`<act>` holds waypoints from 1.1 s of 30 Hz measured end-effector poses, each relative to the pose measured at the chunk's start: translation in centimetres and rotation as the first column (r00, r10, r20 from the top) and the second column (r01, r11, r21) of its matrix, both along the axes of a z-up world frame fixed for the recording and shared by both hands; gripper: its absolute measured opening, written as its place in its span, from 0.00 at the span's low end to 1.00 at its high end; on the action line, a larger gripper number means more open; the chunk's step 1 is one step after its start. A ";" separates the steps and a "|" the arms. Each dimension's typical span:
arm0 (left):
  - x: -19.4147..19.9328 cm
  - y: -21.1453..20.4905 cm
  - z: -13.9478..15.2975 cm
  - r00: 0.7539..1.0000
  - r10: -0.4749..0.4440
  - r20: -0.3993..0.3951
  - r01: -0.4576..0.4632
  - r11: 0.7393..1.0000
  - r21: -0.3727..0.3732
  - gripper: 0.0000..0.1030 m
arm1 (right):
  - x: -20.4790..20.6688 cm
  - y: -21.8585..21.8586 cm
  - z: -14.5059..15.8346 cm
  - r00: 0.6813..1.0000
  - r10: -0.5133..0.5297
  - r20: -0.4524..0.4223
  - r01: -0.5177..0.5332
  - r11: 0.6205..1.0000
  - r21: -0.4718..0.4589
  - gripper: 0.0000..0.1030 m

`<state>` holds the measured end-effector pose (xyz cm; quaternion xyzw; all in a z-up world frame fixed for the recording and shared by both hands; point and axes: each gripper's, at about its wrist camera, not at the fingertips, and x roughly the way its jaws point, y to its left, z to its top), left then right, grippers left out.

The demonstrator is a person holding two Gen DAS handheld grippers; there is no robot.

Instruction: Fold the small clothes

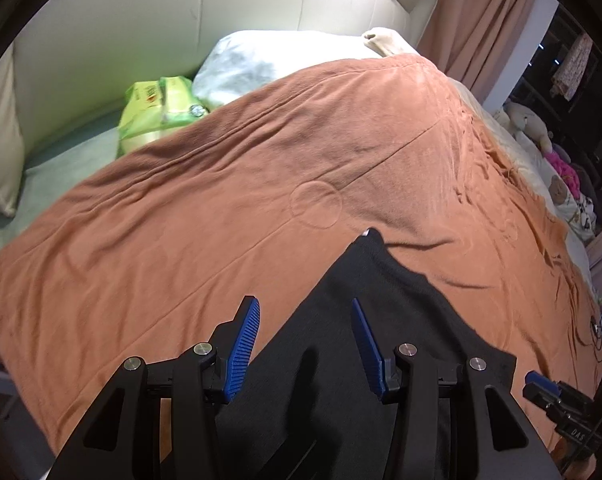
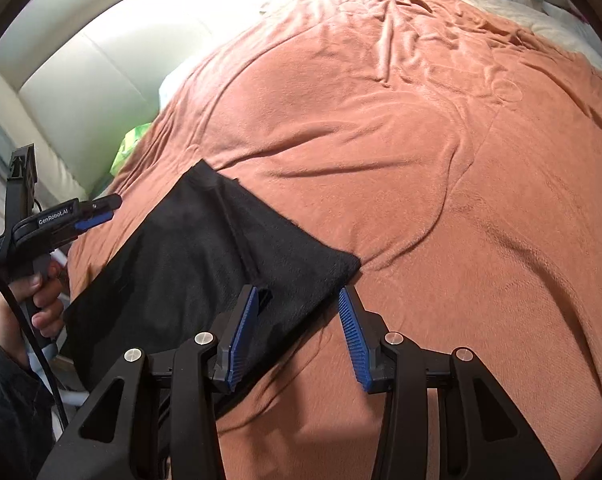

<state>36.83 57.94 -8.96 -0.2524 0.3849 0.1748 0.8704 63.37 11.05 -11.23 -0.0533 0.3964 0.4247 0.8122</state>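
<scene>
Left wrist view. The left gripper (image 1: 306,312) points down at a bed covered by an orange blanket (image 1: 205,216). Its 2 blue pads (image 1: 243,348) stand apart with nothing pressed between them. A black garment (image 1: 365,304) lies flat on the blanket near the bed's near edge, spreading below and between the jaws; its far tip shows a small white tag. Part of the right gripper (image 1: 541,386) enters at the lower right, just beside the garment's right side. Toward the head of the bed lie a white pillow (image 1: 261,60), a green pack (image 1: 161,108) and a cream headboard (image 1: 141,20). A curtain (image 1: 481,20) hangs at the far right corner, with soft toys (image 1: 529,124) along the right edge.

Right wrist view. The right gripper (image 2: 297,308) is also parted, its pads clear of the cloth; the left pad lies over the garment (image 2: 205,256) and the right pad over bare blanket (image 2: 441,200), beside the garment's right corner. The garment lies flat, with a raised seam running along its length. At the left edge a hand (image 2: 41,292) holds the left gripper (image 2: 97,216) over the garment's left side; from here I cannot tell its jaw width.
</scene>
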 end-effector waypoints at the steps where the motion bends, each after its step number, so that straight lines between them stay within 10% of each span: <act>1: -0.9 -0.1 0.0 1.000 0.002 -0.005 -0.002 1.000 -0.002 0.48 | 0.3 -0.7 0.0 1.000 0.007 0.001 -0.007 1.000 0.000 0.39; 18: -9.0 -6.6 3.7 1.000 -0.013 -0.003 0.013 1.000 -0.021 0.48 | -5.2 -6.6 4.7 0.999 0.036 0.009 -0.036 0.999 -0.038 0.39; 24: -11.4 -10.6 6.3 1.000 -0.011 0.002 0.011 0.999 0.030 0.81 | -7.9 -9.7 7.3 0.999 0.025 0.046 -0.023 0.998 -0.053 0.88; 33: -14.3 -16.5 9.4 0.999 -0.034 0.023 0.033 0.997 0.071 0.98 | -11.6 -15.6 10.5 0.998 0.027 0.056 -0.026 0.999 -0.020 1.00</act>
